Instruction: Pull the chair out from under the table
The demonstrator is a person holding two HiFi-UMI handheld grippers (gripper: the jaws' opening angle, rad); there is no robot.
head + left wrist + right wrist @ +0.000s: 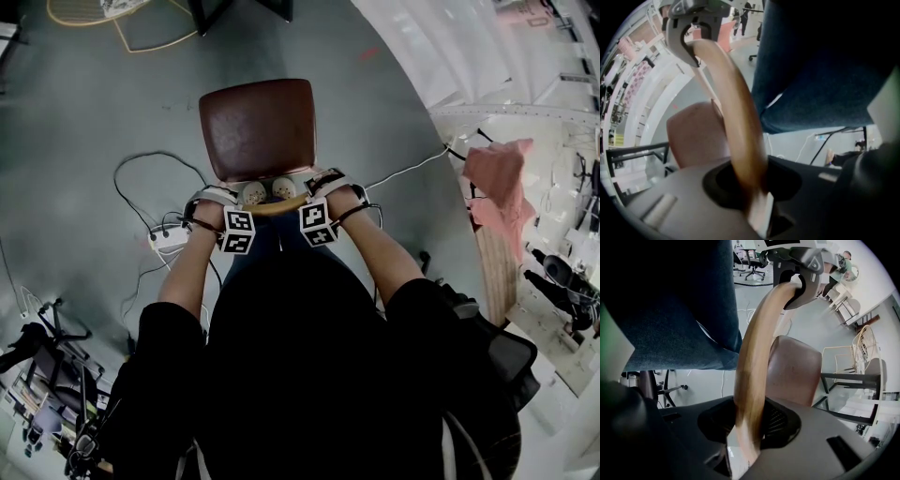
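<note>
We see one chair, its rounded-square seat smooth brown leather, standing out on the open grey floor just ahead of us. Two grippers hold it: the left gripper and the right gripper each have narrow jaws clamped on its one curved wooden back rail. The seat hides the legs.

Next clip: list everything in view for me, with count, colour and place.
chair: one, brown seat, on the grey floor in front of the person
backrest rail: one, tan wood, curved, near edge of the chair
power strip: one, white, on the floor left of the chair, among cables
cloth: one, pink, far right of the head view
left gripper: one, grey, jaws shut on the backrest rail
right gripper: one, grey, jaws shut on the backrest rail
</note>
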